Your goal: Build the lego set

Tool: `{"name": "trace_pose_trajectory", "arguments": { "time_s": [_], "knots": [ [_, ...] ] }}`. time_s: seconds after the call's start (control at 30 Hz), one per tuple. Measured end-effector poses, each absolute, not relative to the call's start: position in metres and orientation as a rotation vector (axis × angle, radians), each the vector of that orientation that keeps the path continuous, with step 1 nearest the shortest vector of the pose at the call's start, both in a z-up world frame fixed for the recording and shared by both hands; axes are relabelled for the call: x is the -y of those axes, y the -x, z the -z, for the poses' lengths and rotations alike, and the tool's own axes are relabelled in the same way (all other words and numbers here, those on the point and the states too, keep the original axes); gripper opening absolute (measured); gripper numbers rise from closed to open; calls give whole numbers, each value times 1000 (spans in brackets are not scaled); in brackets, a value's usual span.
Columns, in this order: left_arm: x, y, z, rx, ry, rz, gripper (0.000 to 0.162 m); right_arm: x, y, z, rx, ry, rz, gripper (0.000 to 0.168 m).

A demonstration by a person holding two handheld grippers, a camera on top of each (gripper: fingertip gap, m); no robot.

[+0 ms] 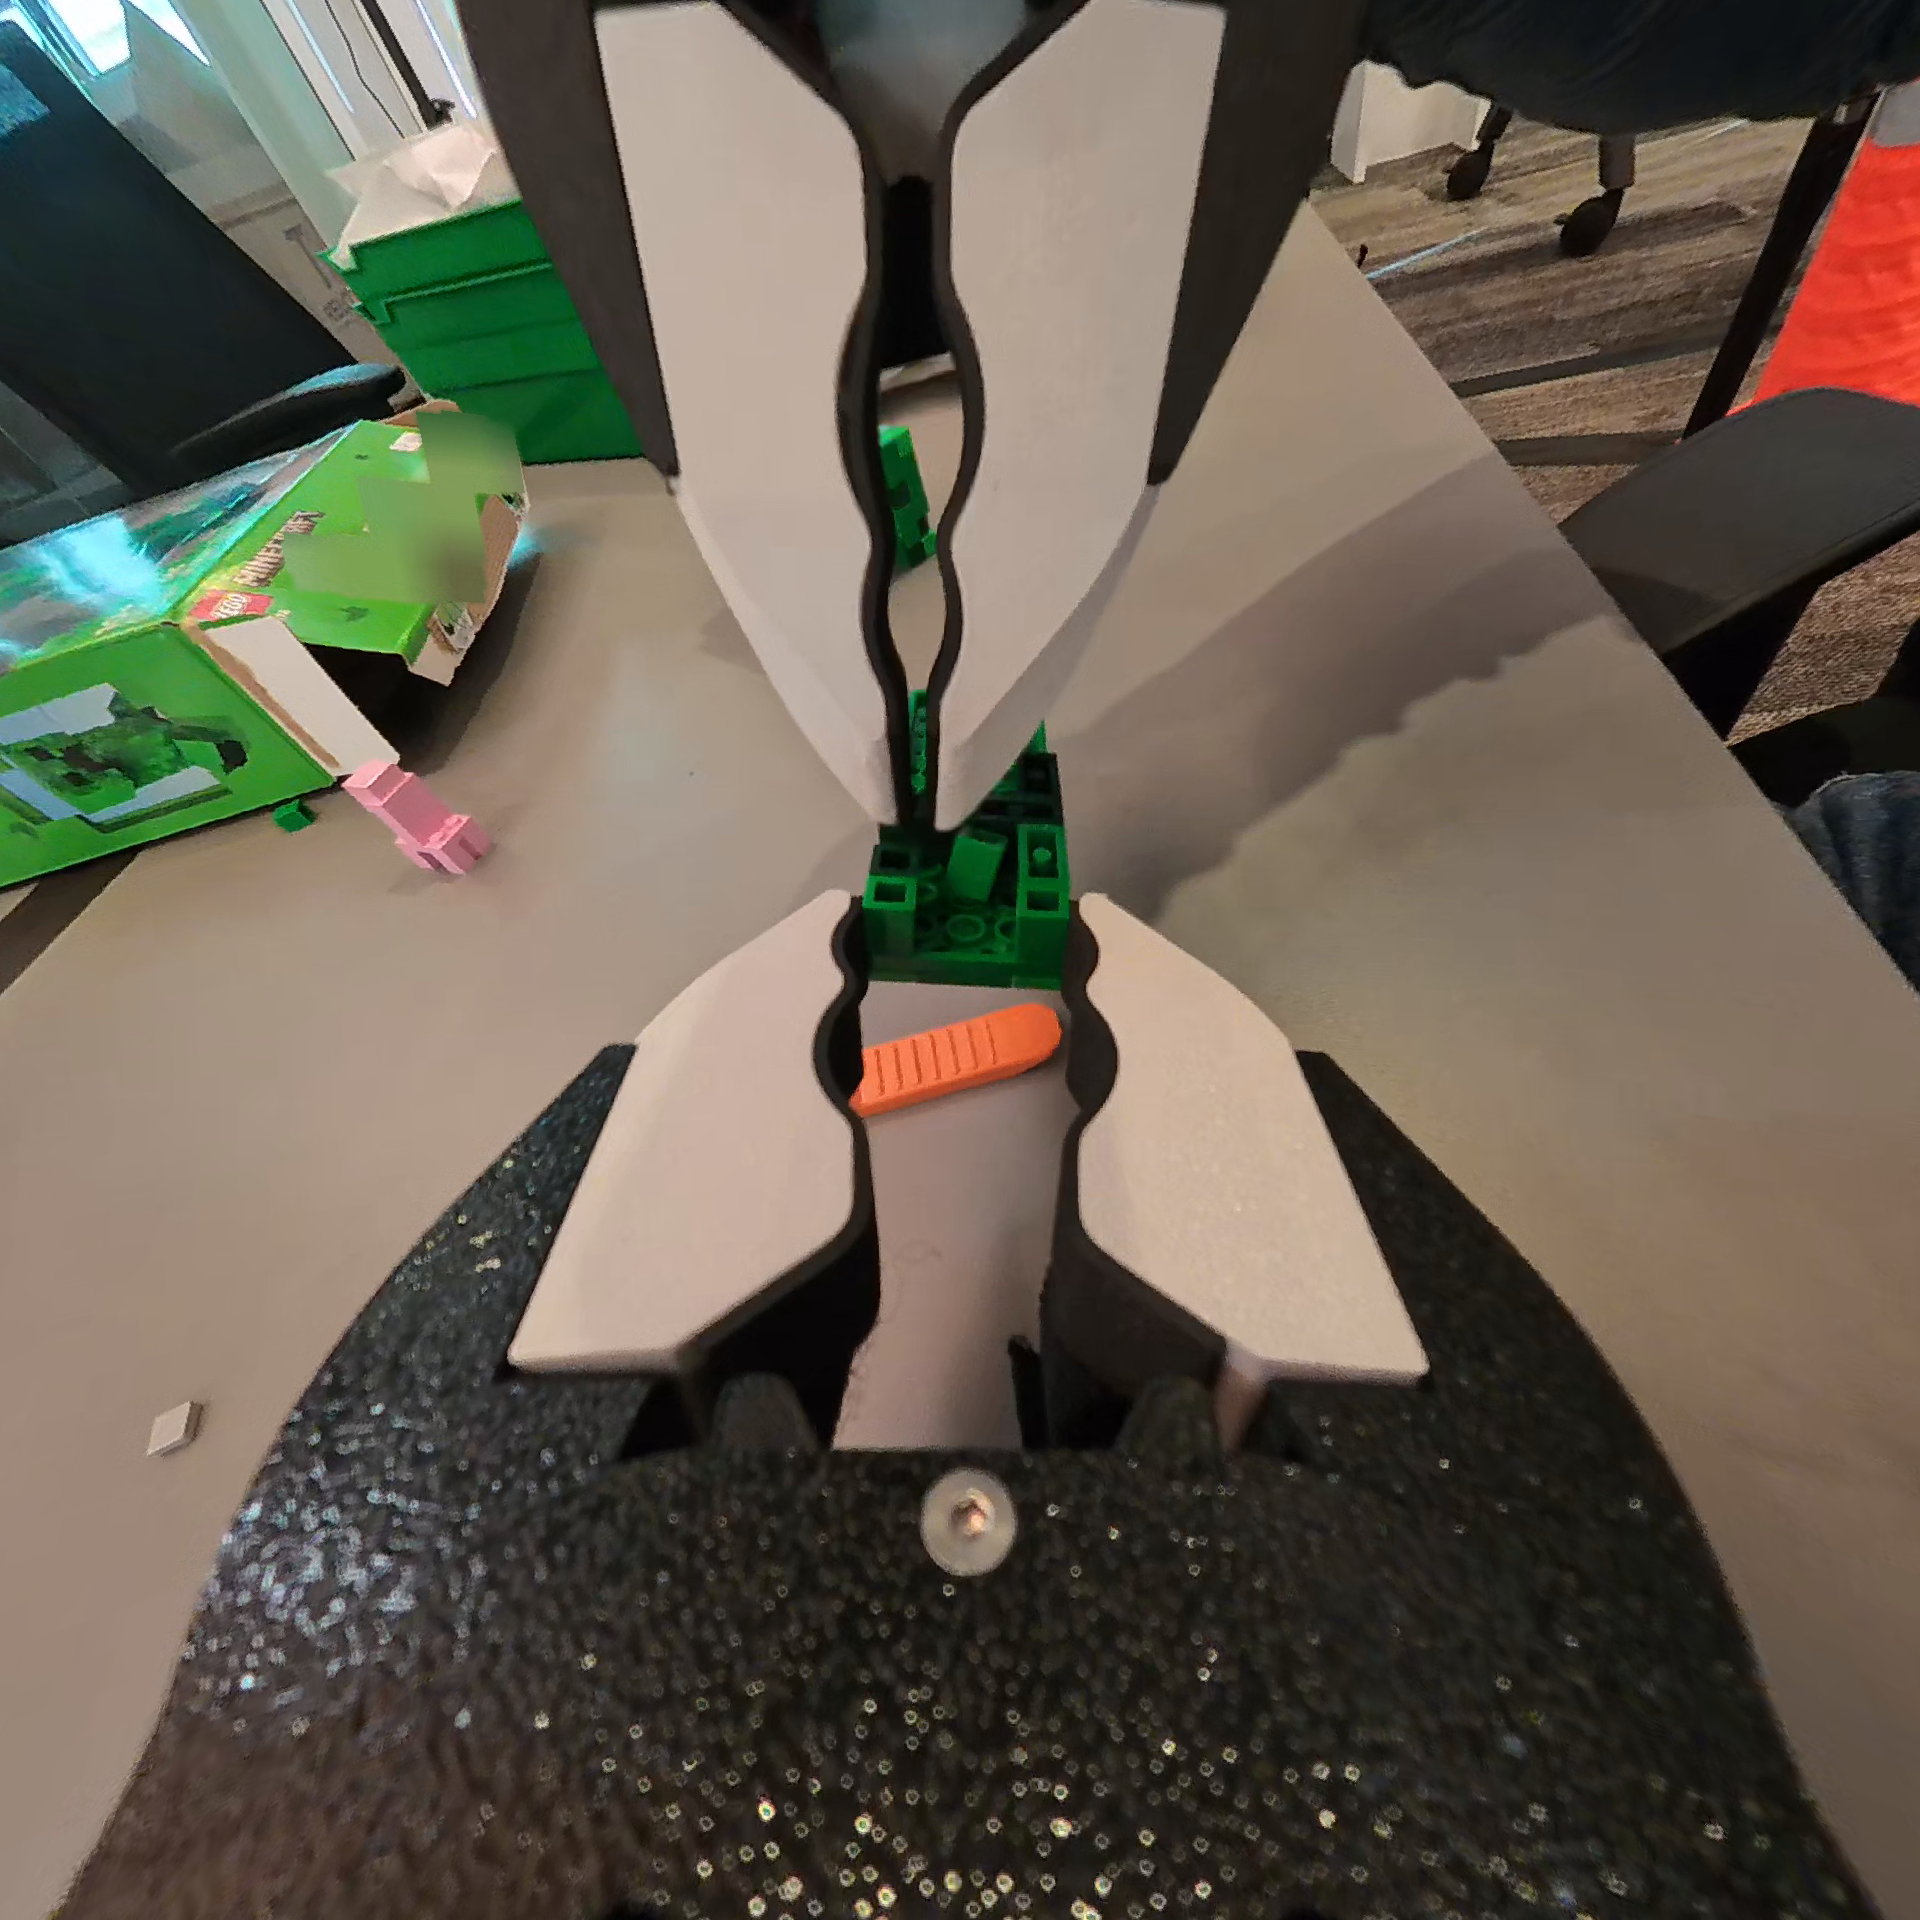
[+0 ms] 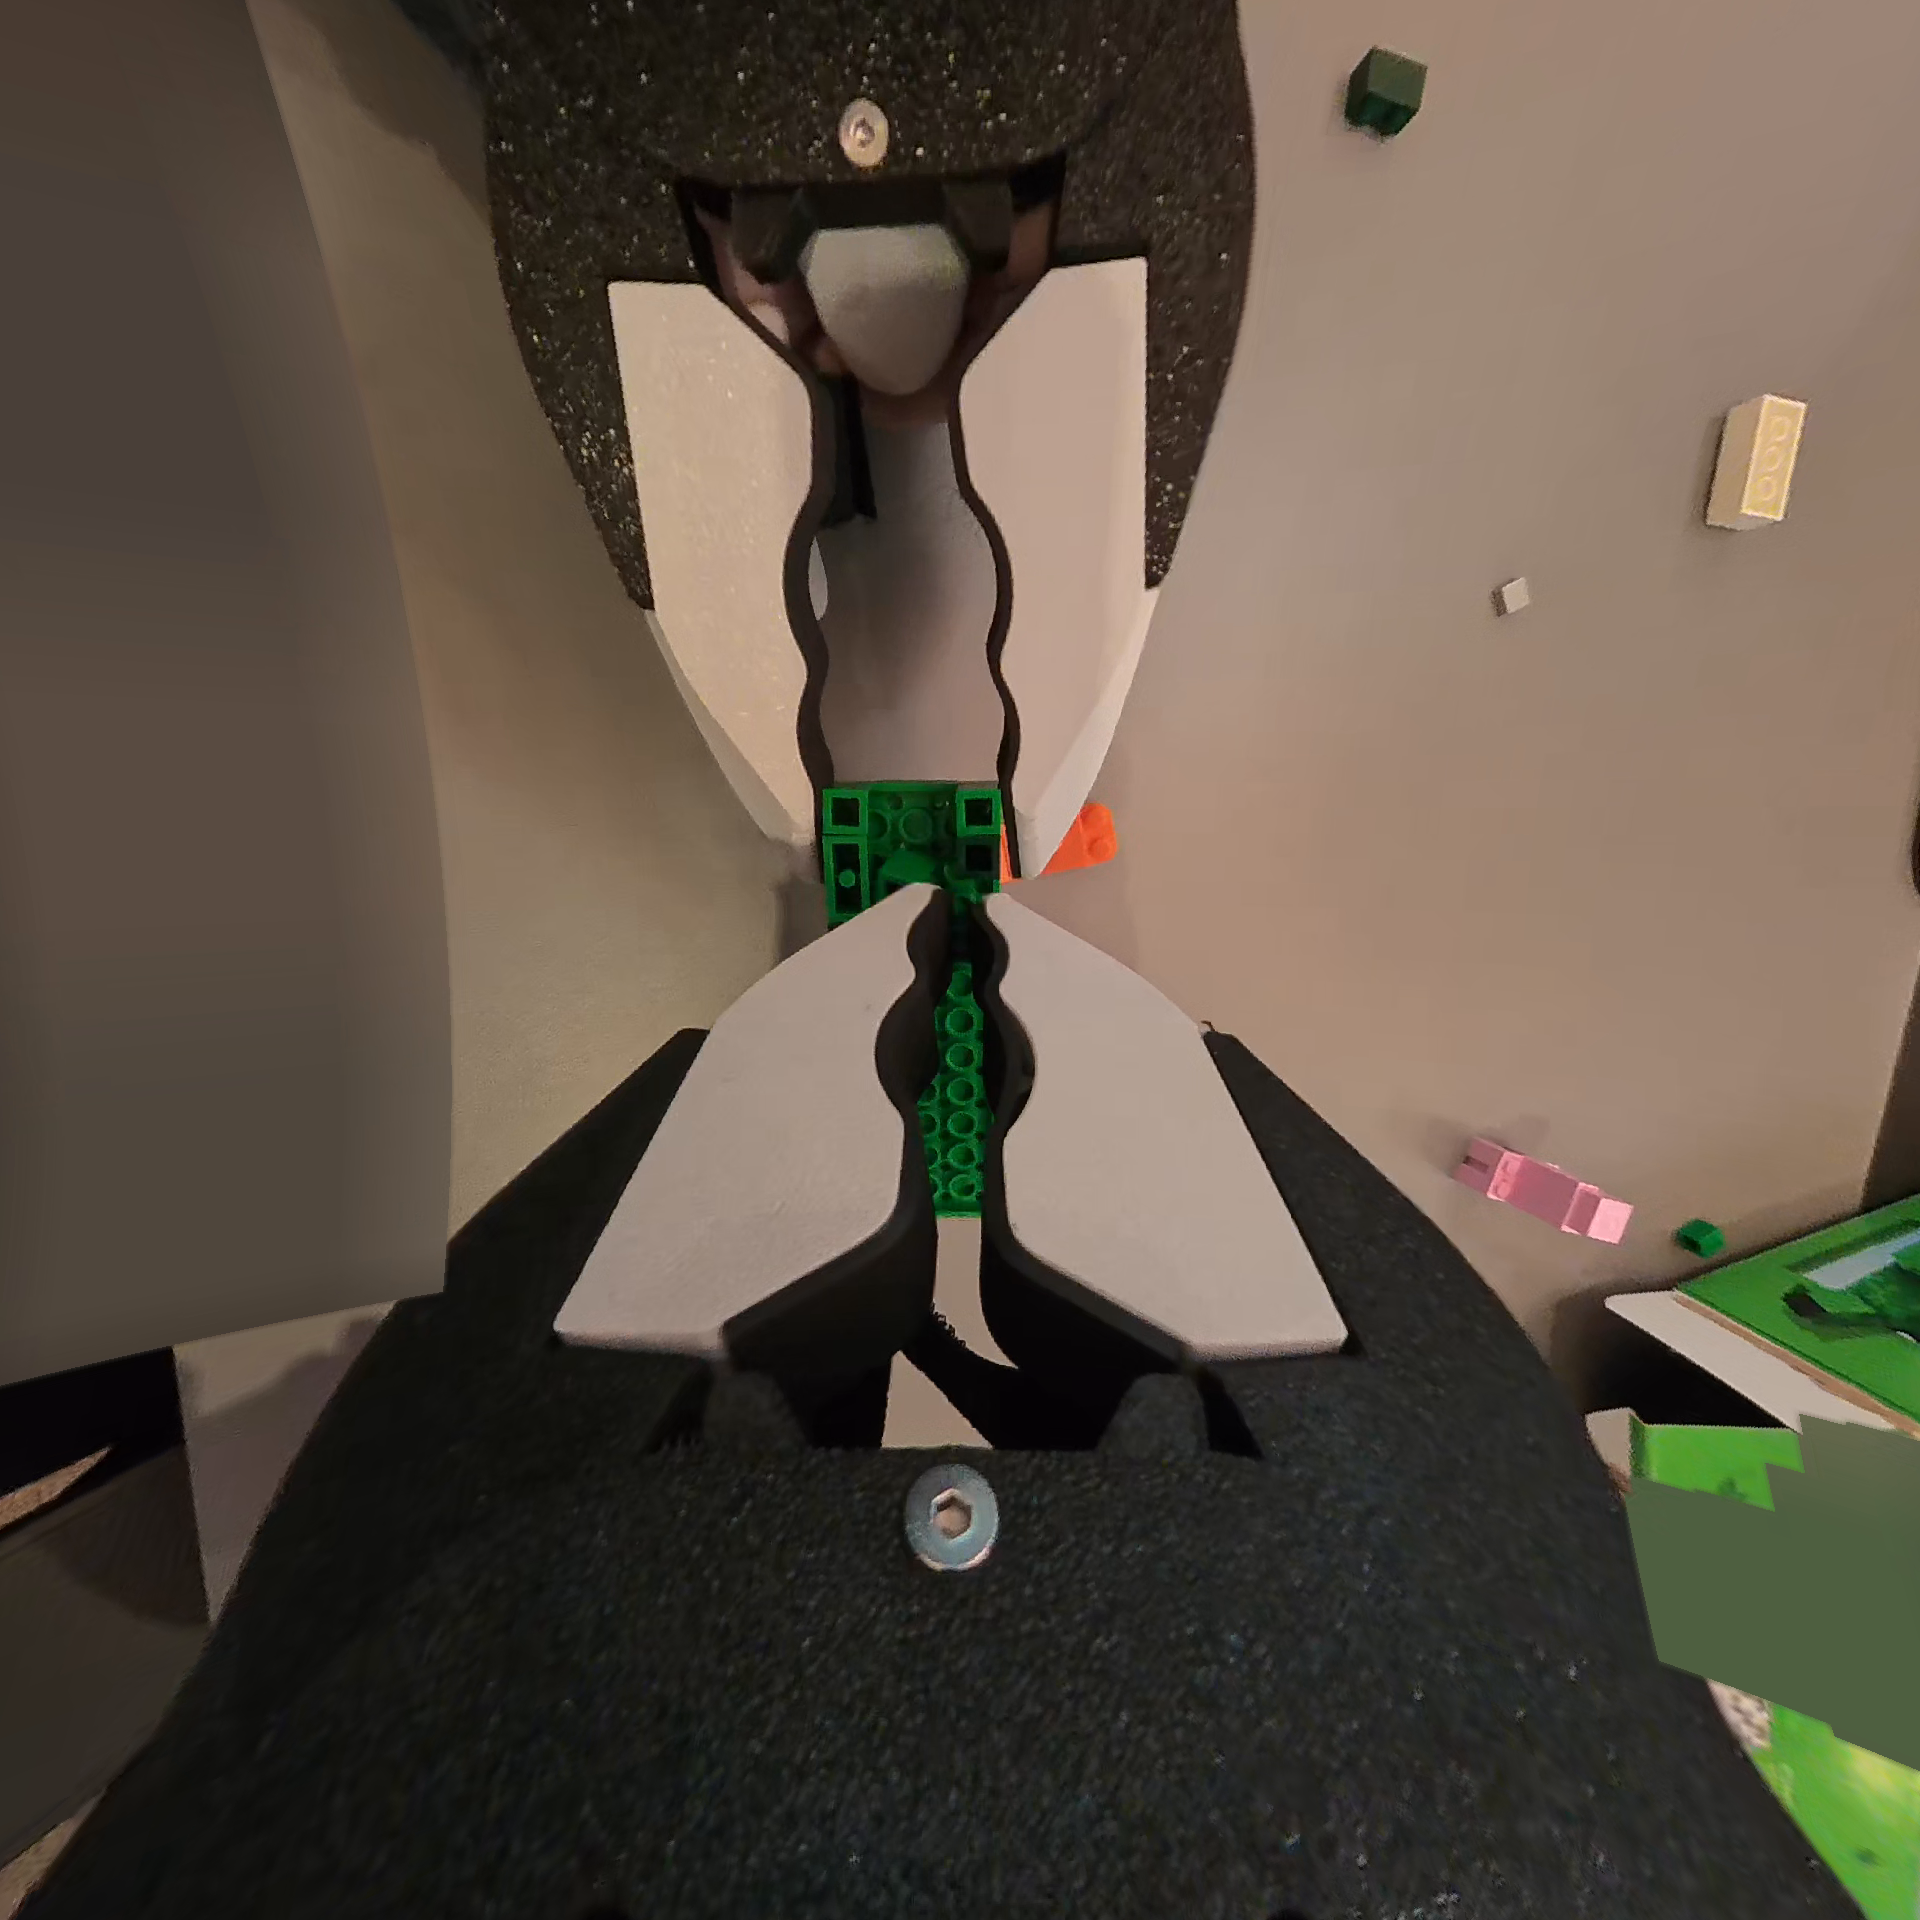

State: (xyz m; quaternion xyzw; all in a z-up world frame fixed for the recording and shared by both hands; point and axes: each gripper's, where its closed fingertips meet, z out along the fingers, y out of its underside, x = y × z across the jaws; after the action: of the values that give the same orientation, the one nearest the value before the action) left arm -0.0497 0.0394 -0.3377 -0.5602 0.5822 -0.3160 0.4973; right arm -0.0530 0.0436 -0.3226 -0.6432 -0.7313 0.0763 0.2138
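The left gripper (image 1: 961,914) clamped the near end of the green block build (image 1: 966,914). The right gripper (image 2: 961,899) pinched a small green piece (image 1: 977,857) into its far side, above an orange tool (image 1: 956,1055).

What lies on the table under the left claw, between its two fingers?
An orange brick separator lies flat on the grey table under the left claw; both its ends are covered by the fingers.

Grey table (image 1: 416,1143), patterned carpet (image 1: 1538,301), black office chairs (image 1: 1766,520), bright window (image 1: 312,62)
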Motion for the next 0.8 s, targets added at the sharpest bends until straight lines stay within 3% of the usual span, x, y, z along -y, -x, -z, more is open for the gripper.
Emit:
{"name": "trace_pose_trajectory", "arguments": {
  "time_s": [0.03,0.27,0.8],
  "knots": [
    [-40,50,338,-1406,1359,763,36,-44,53,321,2013,1795,-228,4],
    [-40,50,339,-1416,1358,750,35,-33,52,324,2009,1868,-354,10],
    [-39,50,337,-1405,1358,778,35,-41,53,319,1950,1841,-343,5]
  ]
}}
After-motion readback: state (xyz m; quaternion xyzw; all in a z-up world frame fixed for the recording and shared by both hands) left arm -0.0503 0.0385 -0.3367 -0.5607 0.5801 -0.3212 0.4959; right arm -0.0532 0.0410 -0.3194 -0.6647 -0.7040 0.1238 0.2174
